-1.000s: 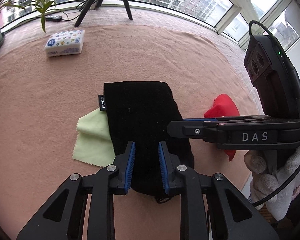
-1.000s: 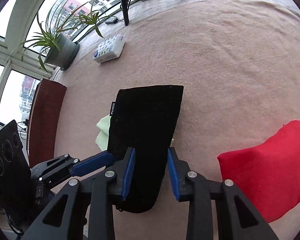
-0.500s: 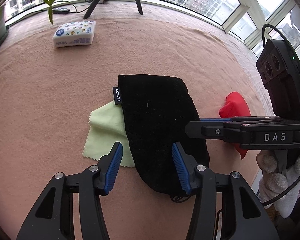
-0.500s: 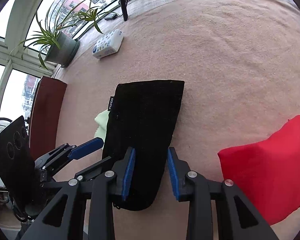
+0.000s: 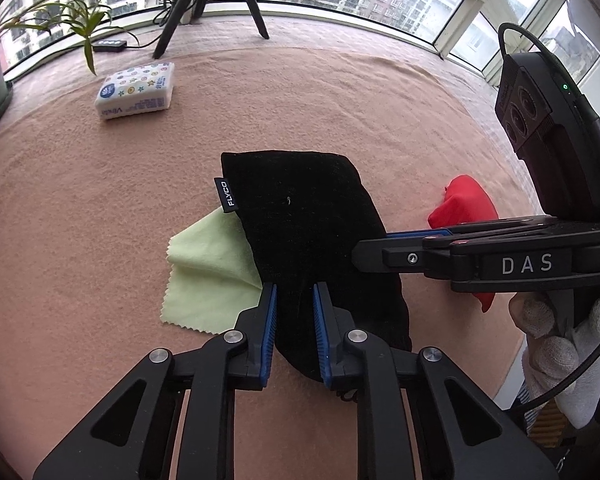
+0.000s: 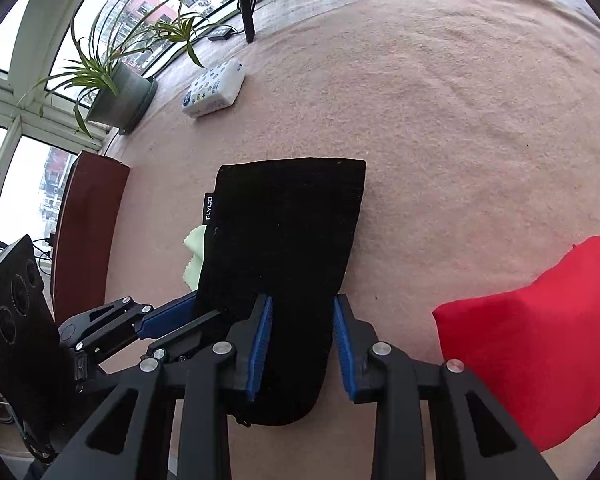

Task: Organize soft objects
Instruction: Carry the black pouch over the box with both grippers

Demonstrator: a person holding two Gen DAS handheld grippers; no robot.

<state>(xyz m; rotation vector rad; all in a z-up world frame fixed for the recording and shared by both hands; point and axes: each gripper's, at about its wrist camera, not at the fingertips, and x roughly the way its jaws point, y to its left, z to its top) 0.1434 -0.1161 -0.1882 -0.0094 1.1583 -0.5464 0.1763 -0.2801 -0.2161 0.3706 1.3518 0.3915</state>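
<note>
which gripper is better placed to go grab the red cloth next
Right, probably: the red cloth lies just beside the right gripper. The left gripper, jaws closing over the black pouch, sits farther away.

Both grippers are pointing steeply downward, side by side. The left gripper (image 5: 294, 320) is closing its jaws, with black fabric lying between the blue pads. The right gripper (image 6: 303, 334) is holding its jaws narrowly apart, also astride black fabric. A white-gloved hand (image 5: 560, 336) is gripping the right gripper's handle.
</note>
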